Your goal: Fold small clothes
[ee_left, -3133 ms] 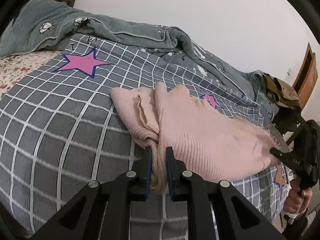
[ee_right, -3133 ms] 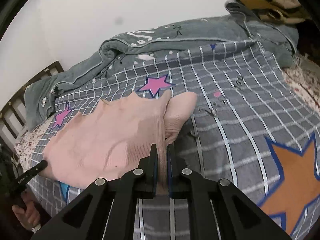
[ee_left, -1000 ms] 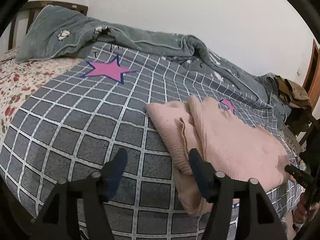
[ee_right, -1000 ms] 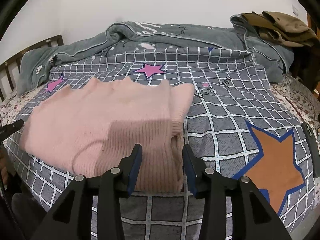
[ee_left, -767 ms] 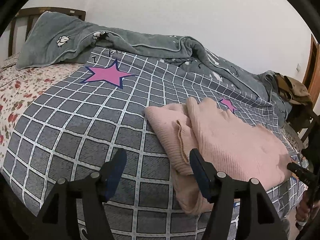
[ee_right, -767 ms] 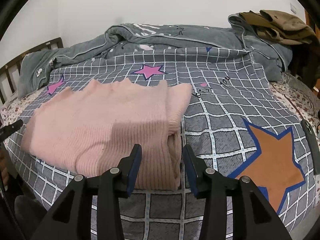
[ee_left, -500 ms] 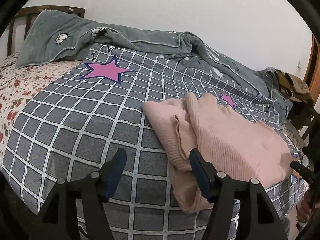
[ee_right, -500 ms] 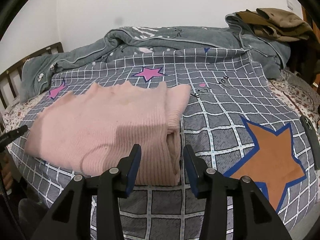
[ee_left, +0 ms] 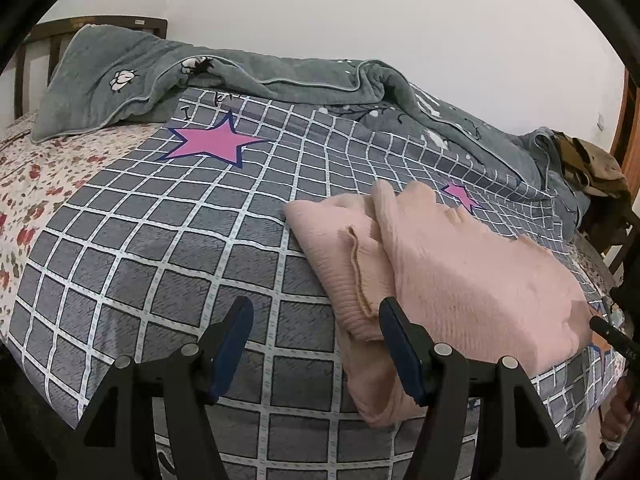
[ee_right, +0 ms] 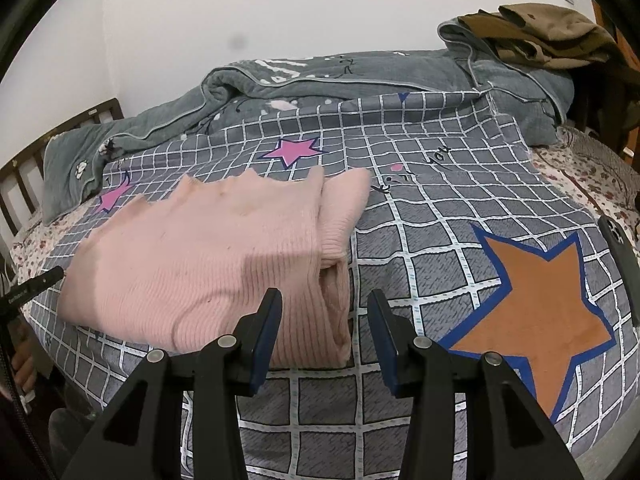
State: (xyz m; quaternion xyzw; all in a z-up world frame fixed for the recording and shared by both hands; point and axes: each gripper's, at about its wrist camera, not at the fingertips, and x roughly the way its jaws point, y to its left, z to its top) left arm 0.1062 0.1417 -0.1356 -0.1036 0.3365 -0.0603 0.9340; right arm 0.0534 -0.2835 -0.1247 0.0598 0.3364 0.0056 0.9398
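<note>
A pink knit sweater [ee_left: 452, 276] lies folded on the grey checked bedspread [ee_left: 160, 248], near the bed's front edge. It also shows in the right wrist view [ee_right: 216, 256]. My left gripper [ee_left: 316, 320] is open and empty, just left of the sweater's left end; its right finger [ee_left: 396, 340] is at the sweater's edge. My right gripper [ee_right: 324, 312] is open and empty, its jaws on either side of the sweater's right folded end without closing on it.
A rumpled grey blanket [ee_left: 280, 80] runs along the back of the bed, also in the right wrist view [ee_right: 360, 76]. Brown clothes [ee_right: 540, 28] are piled at the back right. A wooden headboard [ee_left: 36, 48] stands at the left. A dark phone [ee_right: 620, 256] lies at the right.
Both grippers have let go of the sweater and opened. They have pulled back a little since then; the sweater lies still on the bed.
</note>
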